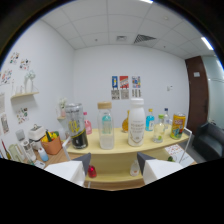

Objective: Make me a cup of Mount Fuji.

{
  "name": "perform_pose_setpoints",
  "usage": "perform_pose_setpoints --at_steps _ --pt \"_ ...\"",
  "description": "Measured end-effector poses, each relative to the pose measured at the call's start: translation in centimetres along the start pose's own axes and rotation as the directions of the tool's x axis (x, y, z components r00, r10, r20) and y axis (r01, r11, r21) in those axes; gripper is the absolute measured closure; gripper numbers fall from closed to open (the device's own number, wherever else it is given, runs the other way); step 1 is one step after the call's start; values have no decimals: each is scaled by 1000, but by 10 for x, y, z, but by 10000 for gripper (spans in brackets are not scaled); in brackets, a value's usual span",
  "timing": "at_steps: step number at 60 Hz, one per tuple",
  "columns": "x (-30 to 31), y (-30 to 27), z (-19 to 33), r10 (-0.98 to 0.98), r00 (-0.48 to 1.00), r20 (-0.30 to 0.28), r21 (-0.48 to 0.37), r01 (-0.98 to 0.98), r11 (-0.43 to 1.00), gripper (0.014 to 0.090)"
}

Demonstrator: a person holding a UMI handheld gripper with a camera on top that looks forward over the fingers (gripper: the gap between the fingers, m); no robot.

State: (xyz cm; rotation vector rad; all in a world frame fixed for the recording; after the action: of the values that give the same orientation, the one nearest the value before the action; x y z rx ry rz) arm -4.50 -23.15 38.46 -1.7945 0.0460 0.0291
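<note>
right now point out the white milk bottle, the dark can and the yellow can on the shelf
white milk bottle [136, 125], gripper view, label
dark can [76, 127], gripper view, side wall
yellow can [177, 126], gripper view, side wall

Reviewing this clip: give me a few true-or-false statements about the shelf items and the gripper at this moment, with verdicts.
1. The gripper holds the white bottle. False: its fingers are open with nothing between them; the white bottle stands on the shelf beyond.
2. A clear bottle stands between the dark can and the white bottle. True.
3. The yellow can lies on its side. False: it stands upright.
4. Posters hang on the back wall. True.
</note>
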Motion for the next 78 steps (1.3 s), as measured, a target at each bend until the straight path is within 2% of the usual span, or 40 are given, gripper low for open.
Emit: perform_pose_setpoints --at_steps 5,13,19,31,42,57,69,78 --pt "-11 -29 16 0 1000 13 62 -1 998 182" --pt "-22 -50 49 -7 1000 9 97 6 995 189" --pt "-26 -51 75 4 1000 6 92 -4 996 234" --pt "-26 -45 115 9 1000 -15 56 -8 998 382" --pt "-20 -41 131 -7 997 -72 56 11 998 617" --pt "-25 -50 118 -52 997 -61 80 57 995 647" --pt "-33 -73 59 -42 999 -14 169 44 985 653" --pt "-36 -35 21 -34 999 18 160 31 987 655"
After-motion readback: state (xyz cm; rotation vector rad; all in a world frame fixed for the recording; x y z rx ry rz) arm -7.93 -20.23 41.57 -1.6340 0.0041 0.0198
